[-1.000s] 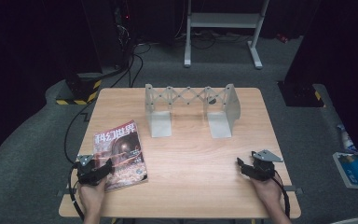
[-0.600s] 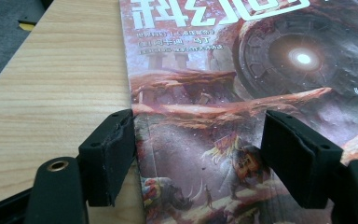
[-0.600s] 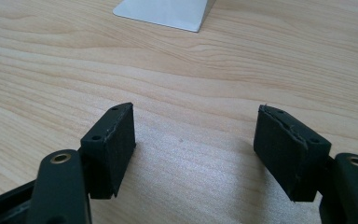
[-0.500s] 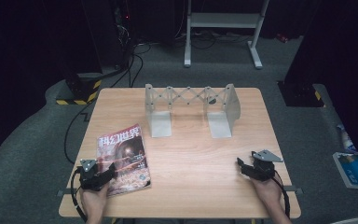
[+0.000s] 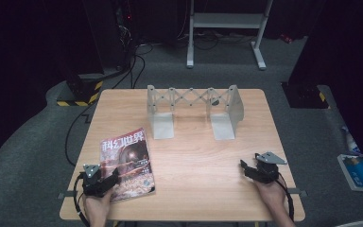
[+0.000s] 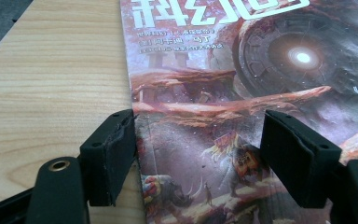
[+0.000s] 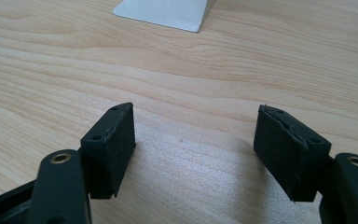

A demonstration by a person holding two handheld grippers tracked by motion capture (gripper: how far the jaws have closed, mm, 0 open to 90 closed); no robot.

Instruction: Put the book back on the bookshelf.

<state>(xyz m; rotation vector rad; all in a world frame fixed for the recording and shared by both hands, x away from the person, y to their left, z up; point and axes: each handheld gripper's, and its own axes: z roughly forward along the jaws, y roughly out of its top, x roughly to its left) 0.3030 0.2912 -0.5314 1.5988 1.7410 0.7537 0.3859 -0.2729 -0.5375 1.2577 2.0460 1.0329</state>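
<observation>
A magazine (image 5: 126,163) with a reddish science-fiction cover and white title lies flat at the front left of the wooden table (image 5: 194,156). My left gripper (image 5: 116,176) rests open at its near left corner. In the left gripper view the magazine (image 6: 242,93) lies under the left gripper (image 6: 198,158), with one jaw at the cover's left edge and the other over the cover. My right gripper (image 5: 242,169) stands open near the front right of the table. In the right gripper view the right gripper (image 7: 196,140) has bare wood between its jaws.
A grey metal expanding book rack (image 5: 191,101) stands at the back middle of the table; one of its base plates (image 7: 168,11) lies ahead of my right gripper. On the floor are cables, a white stand (image 5: 227,28) behind the table and a blue-and-white item (image 5: 359,170) at right.
The magazine has slid a little toward the front edge and to the right together with my left gripper. The right gripper has stayed put.
</observation>
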